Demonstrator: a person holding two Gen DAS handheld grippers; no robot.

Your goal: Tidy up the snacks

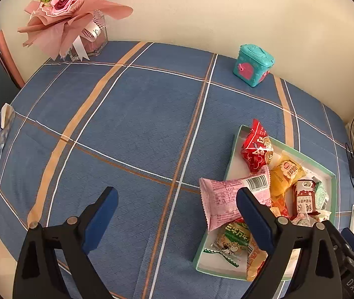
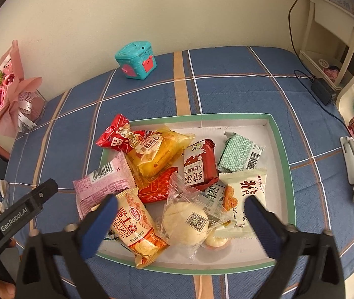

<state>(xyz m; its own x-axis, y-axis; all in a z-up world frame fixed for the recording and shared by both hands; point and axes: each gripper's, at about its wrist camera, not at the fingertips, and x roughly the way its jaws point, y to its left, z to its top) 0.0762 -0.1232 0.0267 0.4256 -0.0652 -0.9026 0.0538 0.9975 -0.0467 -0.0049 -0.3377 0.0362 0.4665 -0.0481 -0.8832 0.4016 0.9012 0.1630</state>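
Both grippers' jaws gape empty above the snack tray.

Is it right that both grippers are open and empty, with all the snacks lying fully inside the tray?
Not quite. Both the left gripper and right gripper are open and empty, but the pink packet hangs over the tray rim onto the cloth, and the red packet overlaps the rim too. The right wrist view shows it.
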